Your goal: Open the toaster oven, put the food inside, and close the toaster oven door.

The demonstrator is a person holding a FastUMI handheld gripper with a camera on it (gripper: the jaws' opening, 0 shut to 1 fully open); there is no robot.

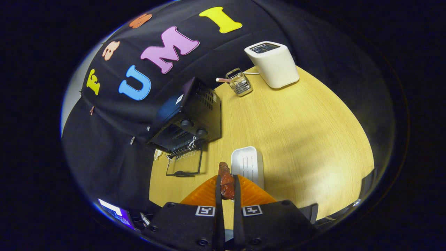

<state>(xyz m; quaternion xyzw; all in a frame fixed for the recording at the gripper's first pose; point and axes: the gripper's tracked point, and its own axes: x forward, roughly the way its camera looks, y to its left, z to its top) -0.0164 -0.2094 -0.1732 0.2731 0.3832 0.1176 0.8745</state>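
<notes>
The food (227,181), a reddish-brown chunk, sits pinched between both fingers, the gripper (227,186) clenched on it above the wooden table (296,132); just beyond the tips lies a white tray (248,164); farther ahead and left stands the black toaster oven (188,118), its glass door (184,162) folded down open.

Light wood-grain tabletop (296,139). White two-slot pop-up toaster (273,64) stands at the far edge. Just beside it, a clear square glass holder (239,82) with a pink-tipped stick (223,80) jutting out sideways. White ribbed rectangular plastic tray (248,164) lies nearer, well apart from both.
</notes>
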